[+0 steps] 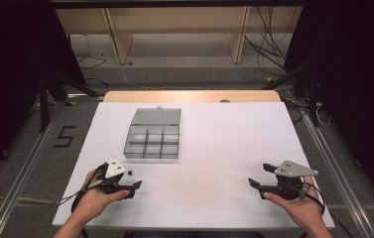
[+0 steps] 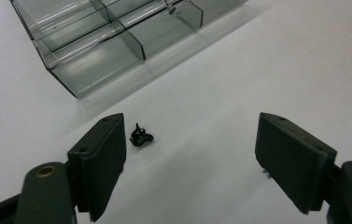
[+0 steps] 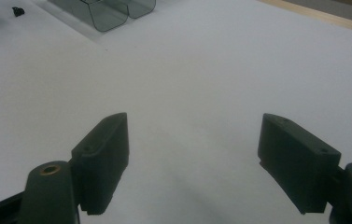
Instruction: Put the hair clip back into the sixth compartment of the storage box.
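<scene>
Though tiny, black part [image 2: 141, 137] stays unidentifiable.

Compartment box [image 1: 153, 141] on table [image 1: 224, 148] left of centre, small clip [image 2: 140, 136] just before it

White table top [image 1: 234, 148], rectangular, with a pale wood edge [image 1: 192, 96] along its far side. Grey floor [image 1: 184, 64] around and beyond it. Light wooden shelving or bench frame [image 1: 179, 25] at the far wall, upright panels resting on the floor. Loose black cables [image 1: 269, 47] at far right. Metal rails [image 1: 18, 168] flanking both sides; black floor marking "5" [image 1: 64, 136] at left. Dark surroundings on either side.
</scene>
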`<action>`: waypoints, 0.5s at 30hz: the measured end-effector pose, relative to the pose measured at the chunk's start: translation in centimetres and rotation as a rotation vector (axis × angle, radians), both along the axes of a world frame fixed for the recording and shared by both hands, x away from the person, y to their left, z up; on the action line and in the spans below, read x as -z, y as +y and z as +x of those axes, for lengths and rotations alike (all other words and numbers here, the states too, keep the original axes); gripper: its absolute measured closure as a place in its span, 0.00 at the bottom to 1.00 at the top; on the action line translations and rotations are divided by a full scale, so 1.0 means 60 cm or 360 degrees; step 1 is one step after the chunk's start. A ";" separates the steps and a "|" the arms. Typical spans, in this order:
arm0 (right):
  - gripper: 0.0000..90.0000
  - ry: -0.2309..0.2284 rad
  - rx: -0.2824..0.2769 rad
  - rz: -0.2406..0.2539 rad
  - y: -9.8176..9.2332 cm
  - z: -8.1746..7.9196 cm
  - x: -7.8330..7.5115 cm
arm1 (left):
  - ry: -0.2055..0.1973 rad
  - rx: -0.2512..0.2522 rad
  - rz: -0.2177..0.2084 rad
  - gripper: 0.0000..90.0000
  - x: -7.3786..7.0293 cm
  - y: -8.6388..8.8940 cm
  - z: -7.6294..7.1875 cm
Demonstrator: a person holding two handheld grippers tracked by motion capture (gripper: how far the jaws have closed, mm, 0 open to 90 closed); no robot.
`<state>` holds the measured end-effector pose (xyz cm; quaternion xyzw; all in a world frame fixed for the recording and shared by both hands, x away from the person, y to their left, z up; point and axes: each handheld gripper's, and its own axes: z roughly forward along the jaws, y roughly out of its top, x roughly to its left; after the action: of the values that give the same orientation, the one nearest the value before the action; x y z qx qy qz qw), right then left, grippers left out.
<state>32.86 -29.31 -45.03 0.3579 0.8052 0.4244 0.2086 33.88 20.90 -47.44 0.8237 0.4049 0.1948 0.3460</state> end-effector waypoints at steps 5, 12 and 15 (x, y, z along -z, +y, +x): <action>0.29 0.0001 0.0011 0.0000 -0.001 0.000 -0.001 | -0.0004 -0.0007 0.0011 0.27 0.001 0.002 -0.001; 0.29 0.0004 0.0012 -0.0003 0.002 0.001 -0.001 | -0.0009 -0.0031 0.0021 0.30 0.004 0.010 0.002; 0.29 0.0011 0.0009 -0.0007 0.002 0.001 0.000 | -0.0010 -0.0036 0.0024 0.31 0.005 0.011 0.004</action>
<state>32.94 -29.16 -45.00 0.3612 0.8057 0.4209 0.2079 34.10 21.58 -47.72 0.8209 0.4117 0.2042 0.3389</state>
